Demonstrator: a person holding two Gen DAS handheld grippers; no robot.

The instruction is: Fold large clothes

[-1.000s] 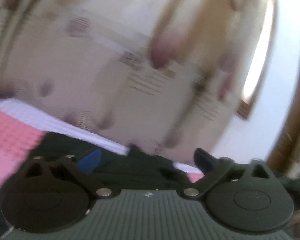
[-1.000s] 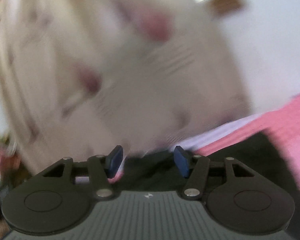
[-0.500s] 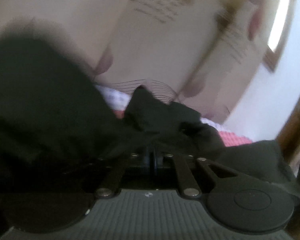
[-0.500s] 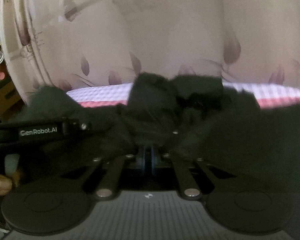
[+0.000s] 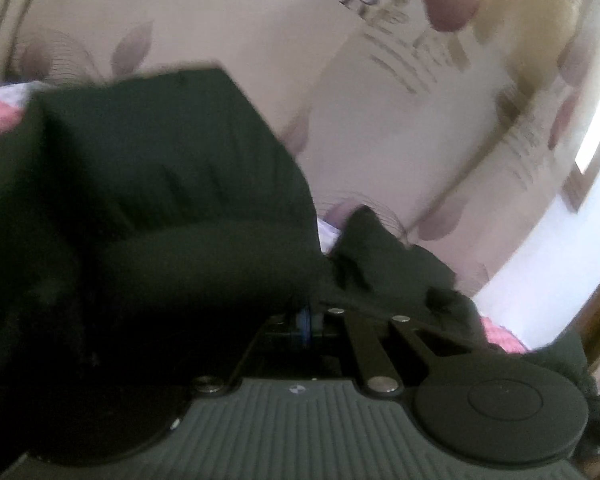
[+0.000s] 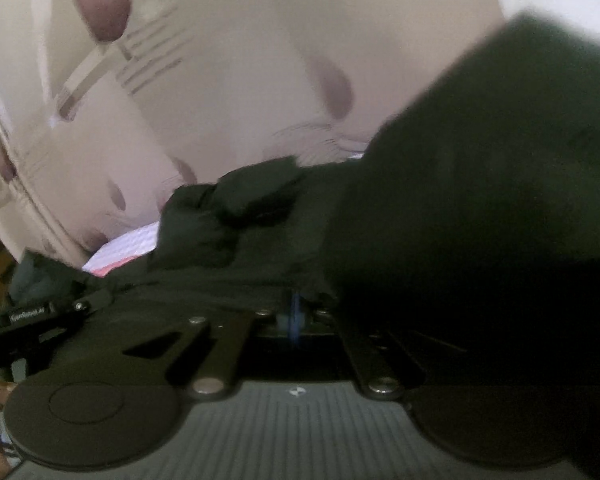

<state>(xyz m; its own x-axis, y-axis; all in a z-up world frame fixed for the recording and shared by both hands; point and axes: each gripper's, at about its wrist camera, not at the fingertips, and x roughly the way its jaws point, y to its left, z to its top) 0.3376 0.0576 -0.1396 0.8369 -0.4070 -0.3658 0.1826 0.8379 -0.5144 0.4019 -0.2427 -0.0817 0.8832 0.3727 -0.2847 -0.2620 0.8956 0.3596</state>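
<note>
Black garment [image 5: 172,200] | left tongs [image 5: 306,320] pinching it | right tongs [image 6: 296,316] pinching it

both wrist views face the curtain [image 5: 400,128], sharing black garment [image 6: 228,208] close up

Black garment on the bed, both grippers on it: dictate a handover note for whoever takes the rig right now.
Left gripper: shut on the black garment, cloth bunched over its fingers.
Right gripper: shut on the same garment, which drapes over its right side.
Garment: partly lifted, the rest lies crumpled on the pink and white bedcover, in front of the patterned curtain.
Done: both grips taken.
Left: spread the garment, make the folds; none shows yet.
</note>
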